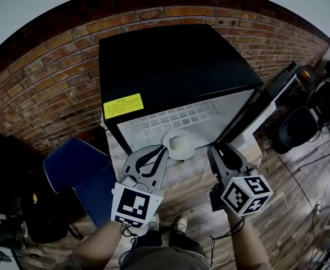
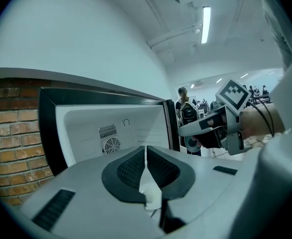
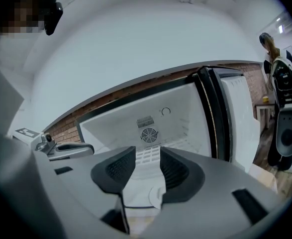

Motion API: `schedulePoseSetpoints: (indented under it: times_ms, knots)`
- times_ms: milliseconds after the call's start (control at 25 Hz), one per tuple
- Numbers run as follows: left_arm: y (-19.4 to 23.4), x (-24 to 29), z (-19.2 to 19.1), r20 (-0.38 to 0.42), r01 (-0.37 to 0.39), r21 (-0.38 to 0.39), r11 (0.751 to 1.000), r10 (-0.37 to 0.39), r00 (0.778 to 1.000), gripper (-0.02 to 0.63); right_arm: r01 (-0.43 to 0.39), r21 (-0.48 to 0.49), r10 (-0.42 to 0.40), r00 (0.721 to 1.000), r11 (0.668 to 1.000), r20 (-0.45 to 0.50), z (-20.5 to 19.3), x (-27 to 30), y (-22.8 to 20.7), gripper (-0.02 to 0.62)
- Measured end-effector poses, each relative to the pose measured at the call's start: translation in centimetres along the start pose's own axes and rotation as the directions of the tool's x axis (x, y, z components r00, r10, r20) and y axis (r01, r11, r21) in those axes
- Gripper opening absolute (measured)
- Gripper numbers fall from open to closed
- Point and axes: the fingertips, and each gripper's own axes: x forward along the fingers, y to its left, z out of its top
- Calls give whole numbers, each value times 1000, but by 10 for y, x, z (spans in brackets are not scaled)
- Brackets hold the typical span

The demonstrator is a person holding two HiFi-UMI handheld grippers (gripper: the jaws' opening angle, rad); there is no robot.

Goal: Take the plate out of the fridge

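A blue chair (image 1: pixel 77 170) stands well to the left of the left gripper (image 1: pixel 163 148), against the brick wall (image 1: pixel 46 89). The left gripper points into the open front of the small black fridge (image 1: pixel 170 66). Its jaws are drawn together and pinch the left rim of the white plate (image 1: pixel 179 143). In the left gripper view the dark pads meet along a thin line at the left gripper's (image 2: pixel 146 149) tips, and a wedge of the plate's (image 2: pixel 150 193) rim shows between them lower down.

The plate sits just ahead of both grippers at the front lip of the fridge's white inside, in front of the wire shelf (image 1: pixel 176 117). A yellow label (image 1: pixel 123 106) is stuck on the fridge's top, up and to the left of the left gripper.

The right gripper (image 1: pixel 221 151) is just to the right of the plate, with its jaws standing apart and pressing on nothing. In the right gripper view the plate (image 3: pixel 146 193) lies low in the gap between the right gripper's (image 3: pixel 148 153) pads. Beyond them is the fridge's back wall with a round fan vent (image 3: pixel 148 135). The fridge door (image 3: pixel 238 113) stands swung open to the right of the right gripper.
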Motion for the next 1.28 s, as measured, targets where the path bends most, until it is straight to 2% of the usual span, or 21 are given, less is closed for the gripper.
schedulePoseSetpoints:
  times_ms: [320,800,1160,1280]
  knots:
    - [2,29,-27,-50,1,-39,999,-3,999,26,14,149,-2,997,989,-80,-49,37,-30,178]
    - [0,60,-81,-137,17,-91,996,-29,990,26,82,276,-30,982,958,-188,-124,78,-66,179]
    - [-5,77,-110,-177,33,-113,993,-53,983,26,116,393,-14,967,912,-254,-198,95,-85,181]
    - [-7,81,-122,-193,33,-122,992,-56,980,26,129,446,-6,964,886,-266,-220,100,-90,181]
